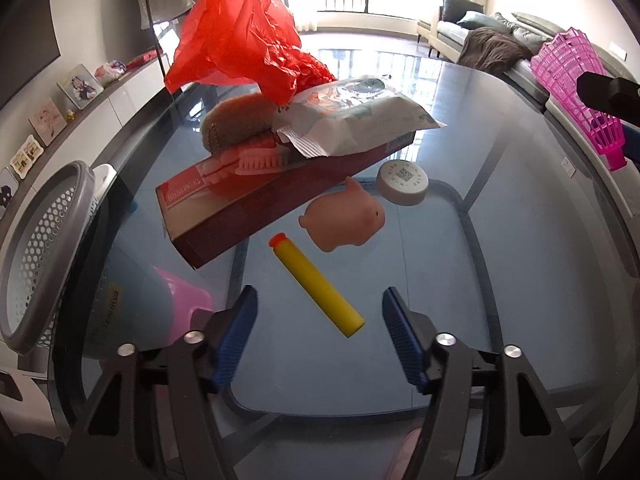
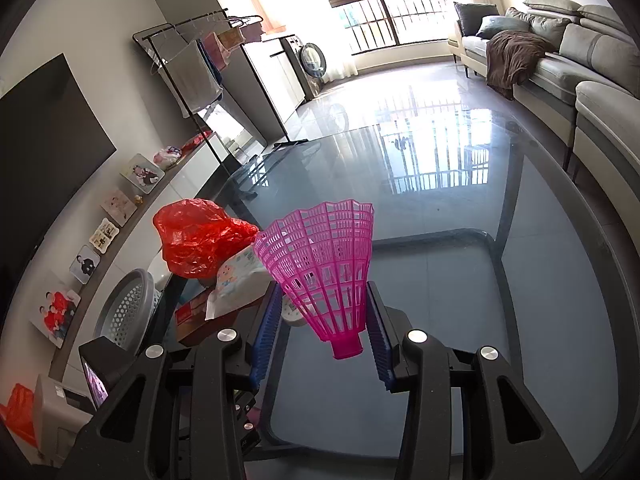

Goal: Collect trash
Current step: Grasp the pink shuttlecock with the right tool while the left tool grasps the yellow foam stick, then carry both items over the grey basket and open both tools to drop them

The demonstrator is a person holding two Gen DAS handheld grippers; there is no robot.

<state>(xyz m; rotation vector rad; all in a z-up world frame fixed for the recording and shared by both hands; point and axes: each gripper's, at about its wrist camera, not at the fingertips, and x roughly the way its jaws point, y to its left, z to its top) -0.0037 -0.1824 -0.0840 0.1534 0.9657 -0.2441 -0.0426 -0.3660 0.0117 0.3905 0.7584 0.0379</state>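
My left gripper (image 1: 318, 308) is open and empty, just above the glass table (image 1: 520, 240), with a yellow foam dart (image 1: 316, 285) lying between and just beyond its fingertips. Past the dart sit a pink rubber pig (image 1: 344, 220), a white round lid (image 1: 402, 182), and a red box (image 1: 256, 208) stacked with a wipes pack (image 1: 352, 116), a brown pad and a red plastic bag (image 1: 240, 36). My right gripper (image 2: 322, 308) is shut on a pink plastic shuttlecock (image 2: 324, 264), held above the table; the shuttlecock also shows in the left wrist view (image 1: 576, 92).
A grey perforated bin (image 1: 36, 252) stands off the table's left edge, also in the right wrist view (image 2: 128, 308). A pink stool (image 1: 176, 300) shows under the glass. A TV shelf with photo frames runs along the left wall; a sofa (image 2: 560, 60) stands at the right.
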